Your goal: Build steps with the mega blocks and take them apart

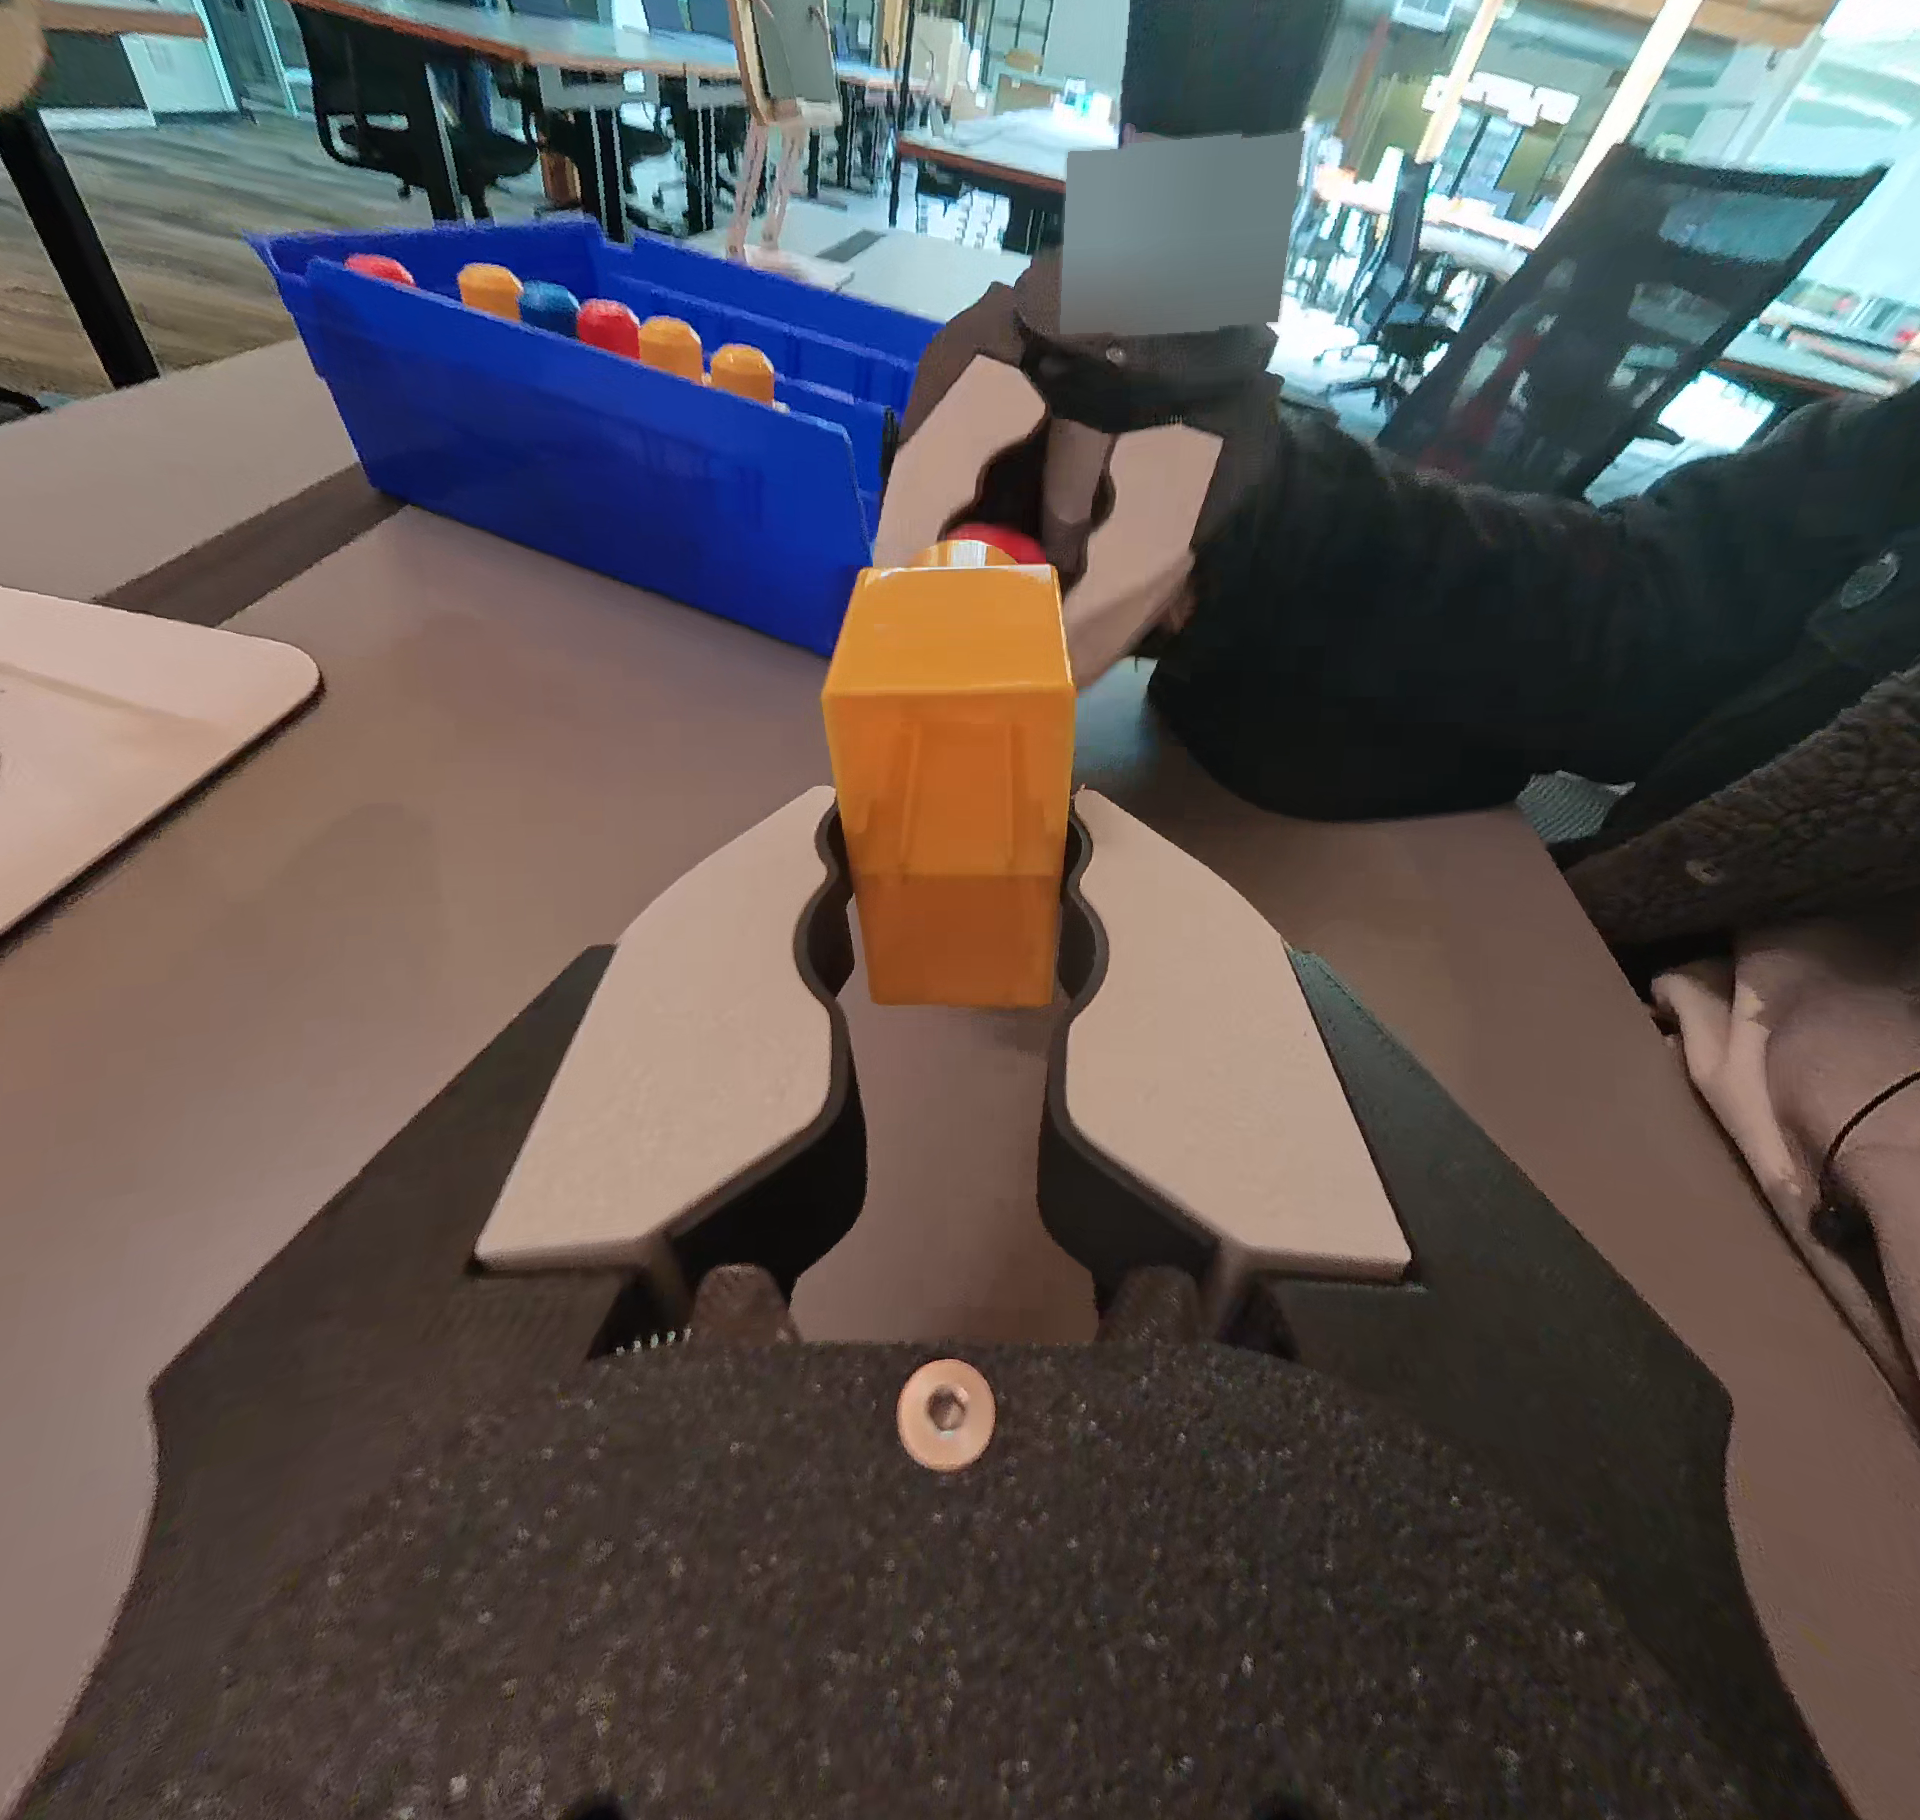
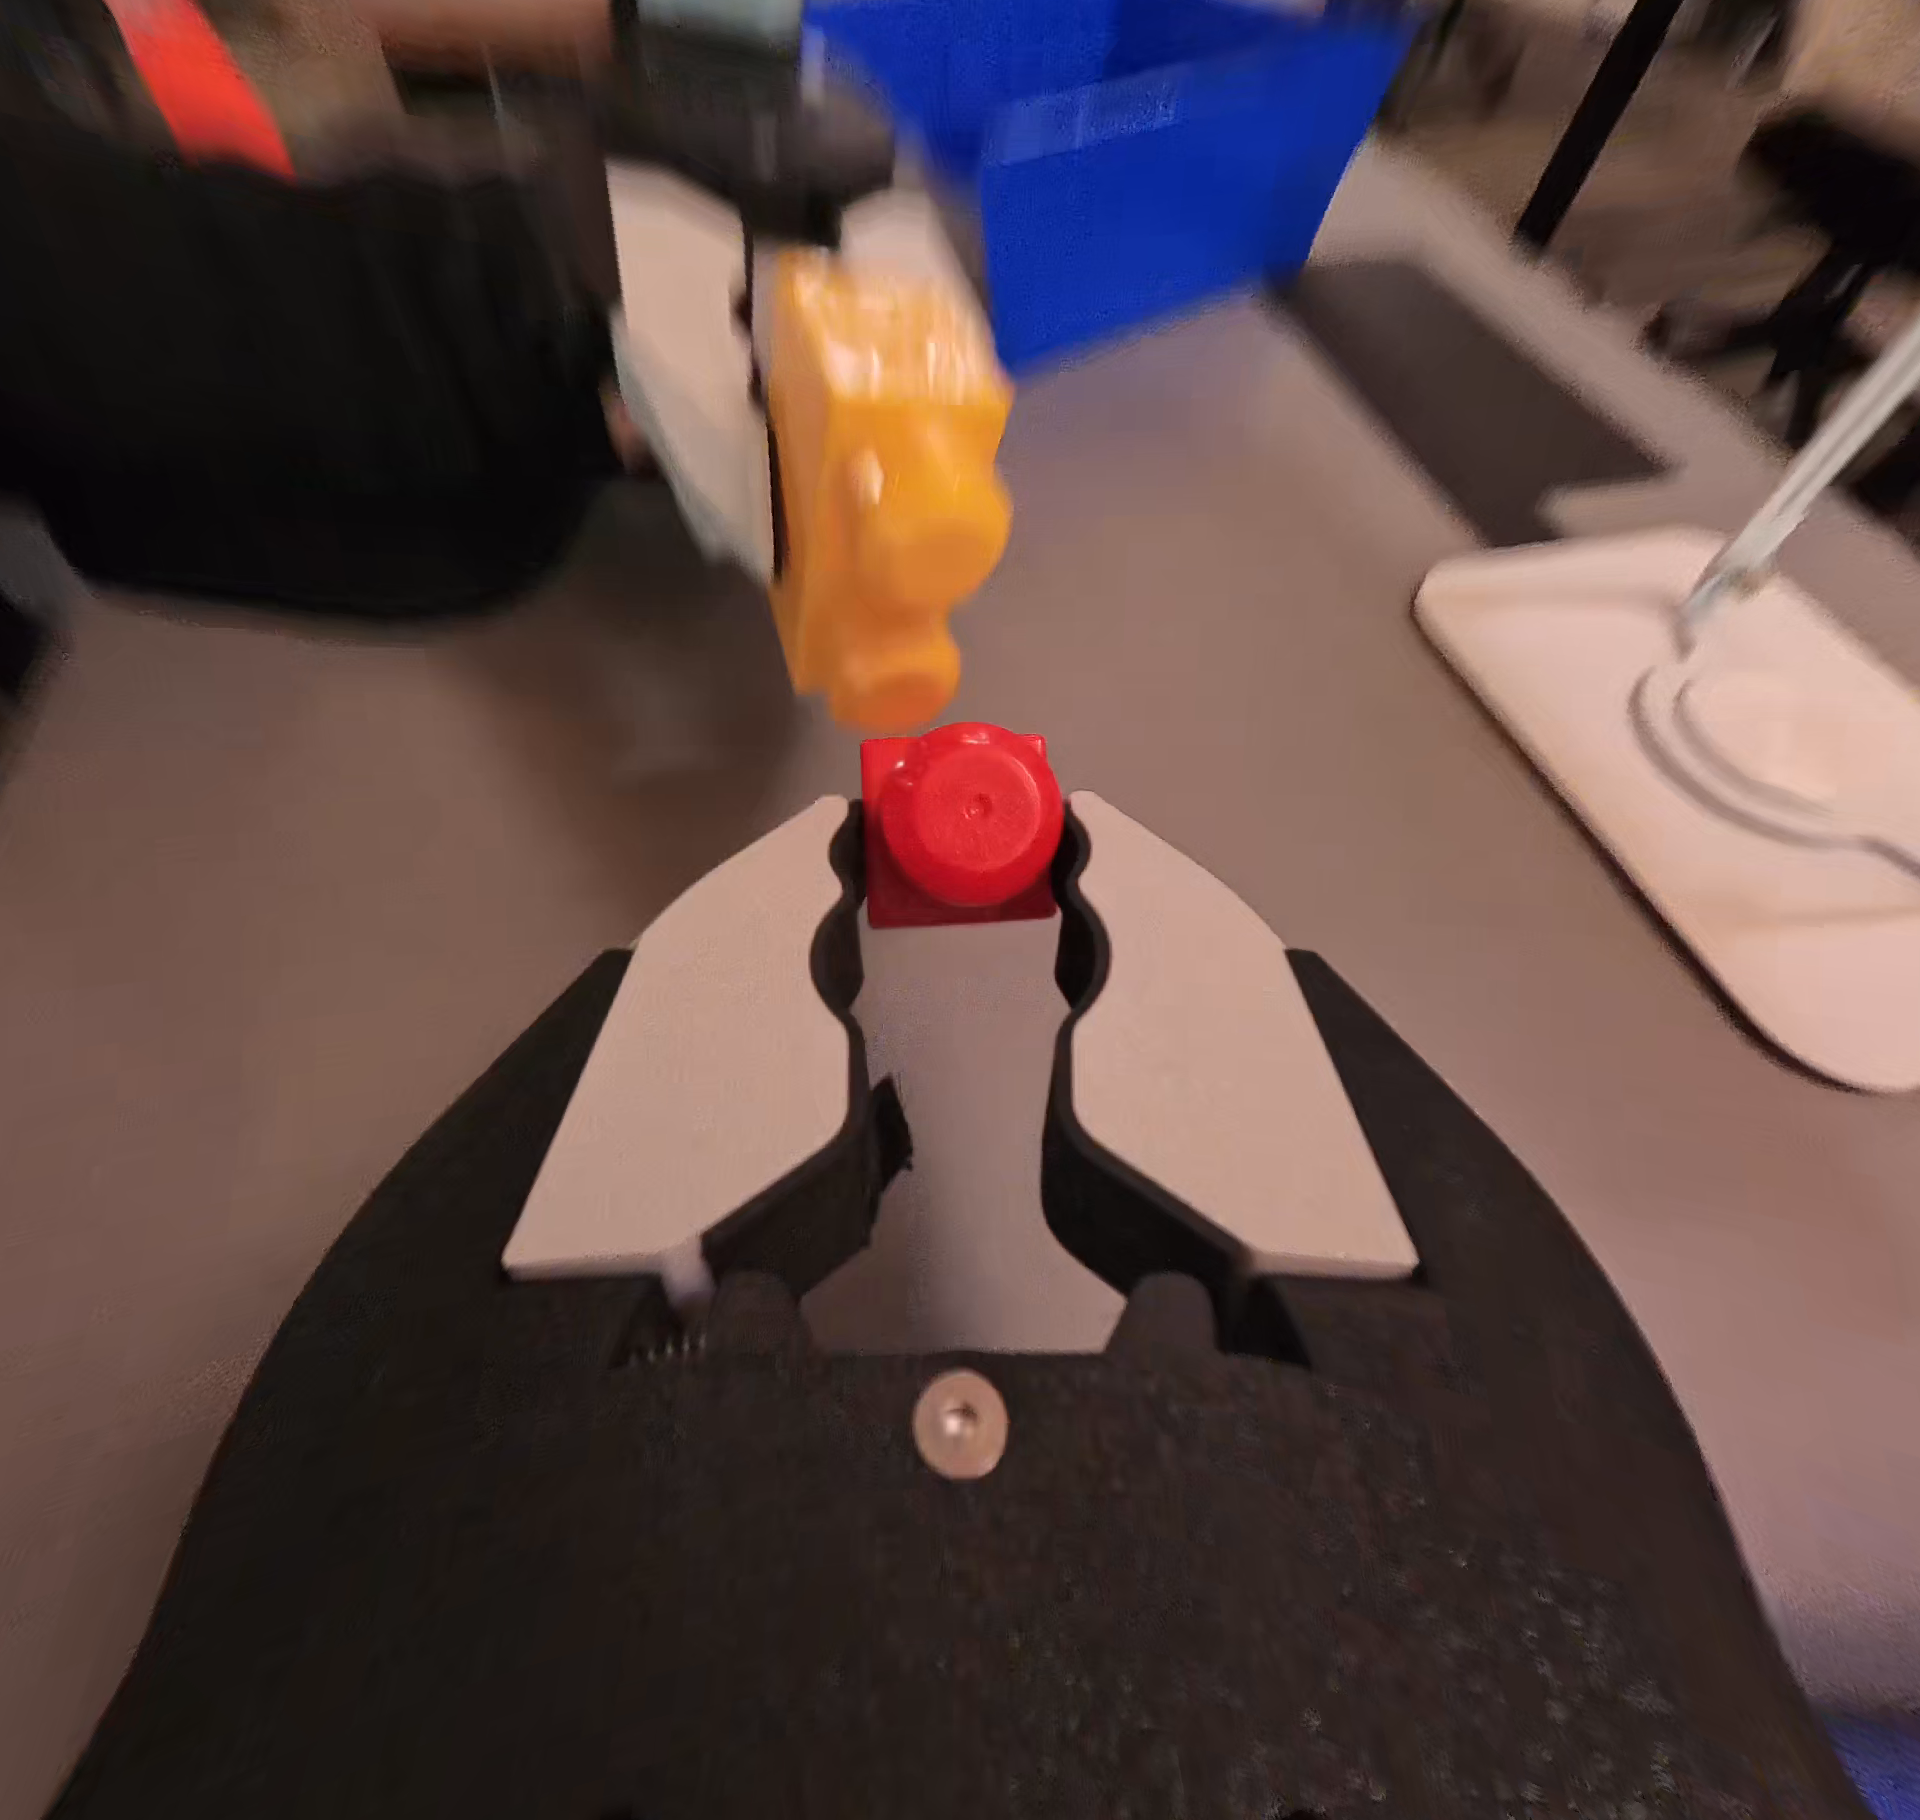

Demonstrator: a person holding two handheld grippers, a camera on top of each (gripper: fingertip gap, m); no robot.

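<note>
The left gripper (image 1: 951, 835), with grainy black body and smooth grey fingers, clamps a glossy orange block (image 1: 951, 773); the right gripper (image 2: 961, 835) pinches a 1-stud red block (image 2: 961, 830) above the matte grey table (image 2: 312, 835).

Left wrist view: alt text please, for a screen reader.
The left gripper clamps an orange block above a grey table; beyond it the right gripper holds a red block. A blue bin of blocks sits behind.
</note>
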